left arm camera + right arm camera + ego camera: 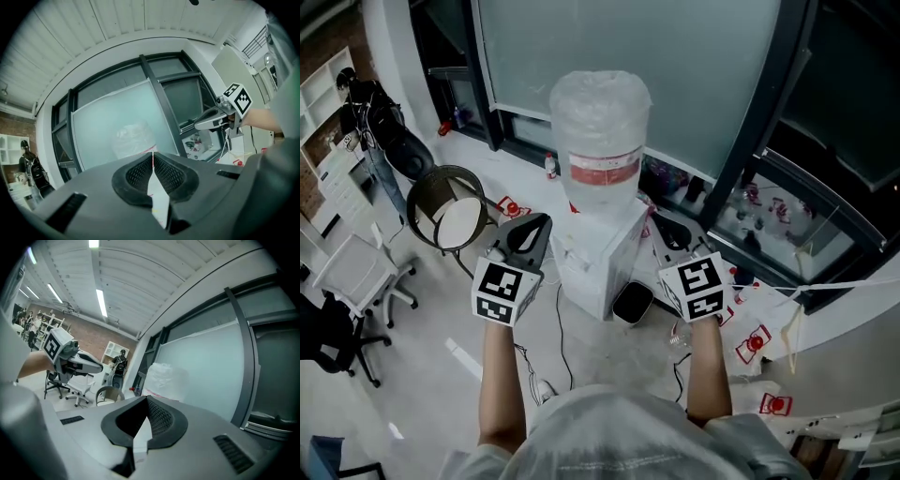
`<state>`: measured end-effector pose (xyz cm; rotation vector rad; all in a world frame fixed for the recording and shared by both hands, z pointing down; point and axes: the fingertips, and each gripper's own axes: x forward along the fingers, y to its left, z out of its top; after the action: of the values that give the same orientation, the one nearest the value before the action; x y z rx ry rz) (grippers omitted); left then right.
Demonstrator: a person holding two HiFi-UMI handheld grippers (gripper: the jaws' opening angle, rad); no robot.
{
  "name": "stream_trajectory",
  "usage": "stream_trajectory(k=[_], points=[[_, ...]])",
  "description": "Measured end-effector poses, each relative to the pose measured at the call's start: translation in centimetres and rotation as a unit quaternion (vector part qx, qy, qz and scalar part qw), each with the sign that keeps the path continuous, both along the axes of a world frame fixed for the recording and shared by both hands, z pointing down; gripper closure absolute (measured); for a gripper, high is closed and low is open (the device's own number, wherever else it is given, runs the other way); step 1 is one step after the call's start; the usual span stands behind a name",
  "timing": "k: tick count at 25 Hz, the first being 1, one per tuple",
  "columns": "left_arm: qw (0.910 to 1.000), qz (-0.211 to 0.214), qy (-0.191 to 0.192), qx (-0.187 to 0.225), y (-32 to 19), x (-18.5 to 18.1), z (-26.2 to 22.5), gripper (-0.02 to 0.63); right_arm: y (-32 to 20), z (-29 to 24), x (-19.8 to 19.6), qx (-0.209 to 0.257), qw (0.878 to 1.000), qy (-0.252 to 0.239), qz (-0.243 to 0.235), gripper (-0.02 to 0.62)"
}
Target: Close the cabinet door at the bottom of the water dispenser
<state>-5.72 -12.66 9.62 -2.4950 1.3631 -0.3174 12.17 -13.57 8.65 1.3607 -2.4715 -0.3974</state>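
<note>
A pale grey floor [422,375] runs up to a dark-framed wall of frosted glass [581,37]. In front of the glass stands the white box-shaped water dispenser [605,258], carrying a large clear plastic bottle with a red band [600,131]. The cabinet door at its bottom cannot be made out. The head view looks steeply down on the top of the dispenser, and both gripper views aim at bottle height, so the lower front is hidden.

A small black container [633,302] sits on the floor just beside the base, and cables trail nearby. The left claw [542,225] is held to the left of the dispenser and the right claw [661,228] to its right, both near the upper body and touching nothing. Each claw has its pads pressed together with nothing between them.

Further out are a round dark-rimmed chair [445,206], a white office chair [356,272] and red-and-white packets [755,342] scattered on the floor.

Since the claws are high and away from the base, no push on the door is under way. Whether the door is already closed or still has to be swung shut cannot be judged from here.
</note>
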Motion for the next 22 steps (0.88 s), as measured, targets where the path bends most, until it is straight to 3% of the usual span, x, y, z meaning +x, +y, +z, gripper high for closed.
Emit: stream_trajectory(k=[11,22], points=[[0.9999,-0.003,-0.003,0.016,1.1,-0.1,-1.0,0.580,0.3,0.1,-2.6,0.008,0.999,0.001,-0.035,0.568],[0.9997,-0.016,-0.001,0.019,1.4,-0.9,-1.2,0.580,0.1,0.0,-2.4,0.009,0.999,-0.001,-0.039,0.568]])
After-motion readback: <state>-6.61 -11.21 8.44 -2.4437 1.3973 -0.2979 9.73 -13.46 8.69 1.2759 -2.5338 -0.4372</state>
